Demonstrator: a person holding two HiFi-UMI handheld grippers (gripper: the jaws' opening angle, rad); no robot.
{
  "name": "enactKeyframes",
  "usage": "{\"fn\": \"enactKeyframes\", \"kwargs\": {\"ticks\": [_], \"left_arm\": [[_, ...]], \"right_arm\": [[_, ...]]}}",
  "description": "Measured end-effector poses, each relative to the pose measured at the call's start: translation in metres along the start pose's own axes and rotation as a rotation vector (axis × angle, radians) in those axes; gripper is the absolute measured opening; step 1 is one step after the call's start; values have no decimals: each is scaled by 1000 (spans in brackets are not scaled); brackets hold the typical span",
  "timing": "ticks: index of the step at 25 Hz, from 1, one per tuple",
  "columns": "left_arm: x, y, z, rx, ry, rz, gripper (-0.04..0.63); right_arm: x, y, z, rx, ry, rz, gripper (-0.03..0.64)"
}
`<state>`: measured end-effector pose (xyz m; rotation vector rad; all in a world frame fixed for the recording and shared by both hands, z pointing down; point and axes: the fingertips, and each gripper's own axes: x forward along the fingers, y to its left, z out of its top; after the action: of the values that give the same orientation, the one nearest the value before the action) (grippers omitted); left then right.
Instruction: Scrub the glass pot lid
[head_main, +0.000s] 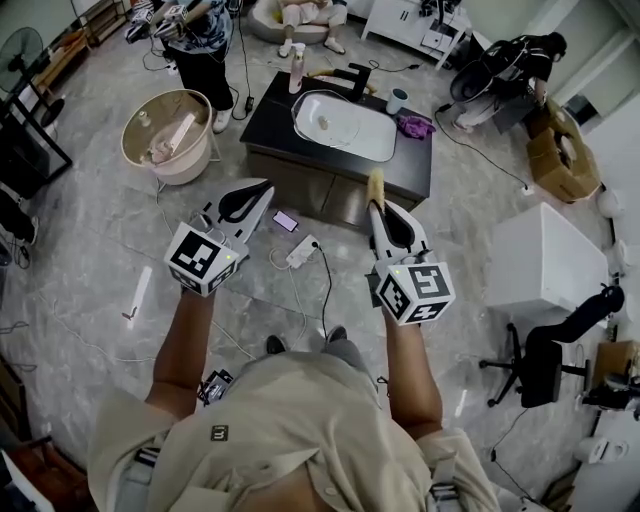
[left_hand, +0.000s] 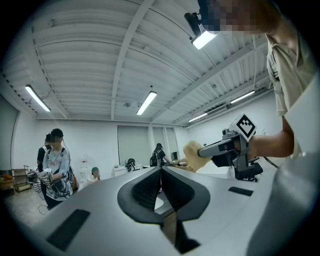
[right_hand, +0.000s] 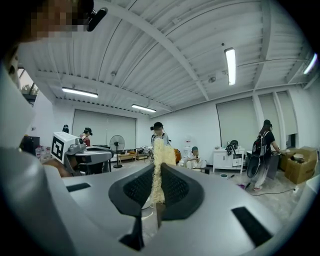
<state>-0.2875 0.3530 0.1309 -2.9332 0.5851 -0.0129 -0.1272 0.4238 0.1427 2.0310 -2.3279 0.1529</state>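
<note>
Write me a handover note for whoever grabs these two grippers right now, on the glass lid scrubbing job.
The left gripper has its jaws together with nothing between them, and is held in the air.
The right gripper is shut on the yellow scrubber, also in the air.
The sink sits in the dark counter ahead; neither gripper is near it.
The rounded shape with a small knob in the basin is probably the glass lid, but that can't be confirmed.
Done: scrubber in hand.
Left: step up to the sink, steady the lid, scrub it.
</note>
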Motion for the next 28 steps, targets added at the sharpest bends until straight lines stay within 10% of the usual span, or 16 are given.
{"fn": "enactKeyframes", "kwargs": {"ticks": [28], "left_arm": [[203, 31, -34, -36, 127, 229, 15]], "right_arm": [[140, -223, 2, 69, 19, 217, 40]]}}
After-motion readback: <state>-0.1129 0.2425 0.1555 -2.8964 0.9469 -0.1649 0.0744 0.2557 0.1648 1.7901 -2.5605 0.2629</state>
